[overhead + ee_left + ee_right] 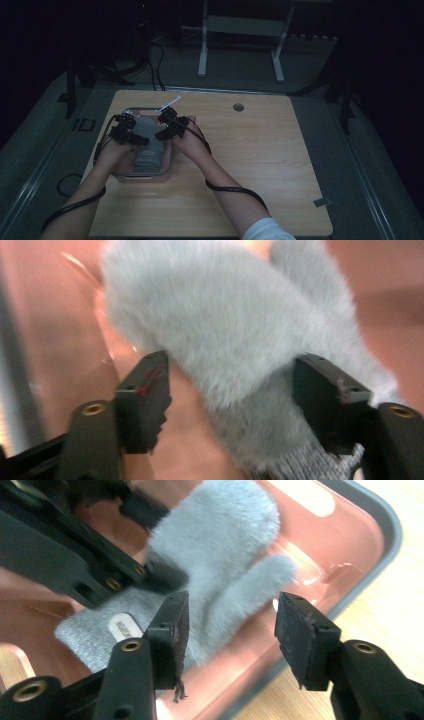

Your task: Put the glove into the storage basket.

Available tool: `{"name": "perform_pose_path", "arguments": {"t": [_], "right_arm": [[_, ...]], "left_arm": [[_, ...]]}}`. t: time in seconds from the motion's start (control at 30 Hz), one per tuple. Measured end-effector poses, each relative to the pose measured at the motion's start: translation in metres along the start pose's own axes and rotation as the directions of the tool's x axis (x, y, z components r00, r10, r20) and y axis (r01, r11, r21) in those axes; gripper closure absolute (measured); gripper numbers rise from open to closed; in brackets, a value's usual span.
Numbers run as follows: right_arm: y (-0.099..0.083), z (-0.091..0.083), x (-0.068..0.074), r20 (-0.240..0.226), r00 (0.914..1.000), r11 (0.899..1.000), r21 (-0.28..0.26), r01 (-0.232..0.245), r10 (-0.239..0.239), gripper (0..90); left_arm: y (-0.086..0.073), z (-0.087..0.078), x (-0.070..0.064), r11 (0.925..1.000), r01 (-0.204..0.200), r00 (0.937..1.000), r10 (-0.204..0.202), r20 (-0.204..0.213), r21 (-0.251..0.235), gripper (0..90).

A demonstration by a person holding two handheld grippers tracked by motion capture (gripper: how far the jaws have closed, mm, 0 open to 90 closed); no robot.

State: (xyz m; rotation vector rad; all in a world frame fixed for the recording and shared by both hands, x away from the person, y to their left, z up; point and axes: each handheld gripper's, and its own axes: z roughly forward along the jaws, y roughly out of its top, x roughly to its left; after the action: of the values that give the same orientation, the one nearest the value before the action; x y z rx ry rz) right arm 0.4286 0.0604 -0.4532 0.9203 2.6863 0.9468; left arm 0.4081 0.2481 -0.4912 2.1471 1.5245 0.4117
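Observation:
A grey fluffy mitten (147, 145) lies in a pink tray with a grey rim (145, 175) at the table's left. My left gripper (235, 400) is open, its jaws standing either side of the mitten (225, 325) close to the knitted cuff. My right gripper (230, 630) is open as well, hovering over the tray's edge (385, 525) just short of the mitten's thumb (270, 572). The mitten (220, 540) has a small label (122, 625) on its cuff. In the high view the left gripper (130, 132) and the right gripper (169, 126) both hang over the tray.
A thin white stick (170, 104) lies by the tray's far corner. A round hole (238, 107) sits in the wooden table (260, 150). Grey tape (322, 202) marks the near right corner. A white frame (202, 50) and cables lie on the floor beyond.

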Motion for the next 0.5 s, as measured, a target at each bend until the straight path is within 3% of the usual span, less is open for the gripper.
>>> {"name": "perform_pose_path", "arguments": {"t": [0.03,0.1,0.2,0.37,0.5], "right_arm": [[-0.001,-0.002,-0.002,-0.004,1.0,1.0,-0.001,0.003,-0.003,45.1],[-0.003,-0.005,-0.004,-0.031,0.9994,1.0,-0.027,0.012,-0.013,39.6],[-0.006,-0.011,-0.007,-0.054,0.9977,0.998,-0.051,0.038,-0.04,31.9],[-0.015,-0.02,-0.009,-0.106,0.9919,0.996,-0.055,0.065,-0.071,19.3],[-0.024,-0.027,-0.007,-0.115,0.9875,0.994,-0.045,0.103,-0.107,18.0]], "left_arm": [[0.0,-0.004,0.001,0.9997,-0.001,1.0,0.001,-0.01,-0.025,31.1],[-0.001,-0.014,0.004,0.997,0.03,0.9992,-0.028,0.029,-0.072,26.2],[-0.005,-0.027,0.002,0.992,0.032,0.9962,-0.022,0.084,-0.123,20.5],[-0.014,-0.04,-0.017,0.986,-0.006,0.9907,0.028,0.133,-0.167,18.7],[-0.023,-0.048,-0.027,0.9826,-0.014,0.9832,0.047,0.176,-0.185,18.7]]}}
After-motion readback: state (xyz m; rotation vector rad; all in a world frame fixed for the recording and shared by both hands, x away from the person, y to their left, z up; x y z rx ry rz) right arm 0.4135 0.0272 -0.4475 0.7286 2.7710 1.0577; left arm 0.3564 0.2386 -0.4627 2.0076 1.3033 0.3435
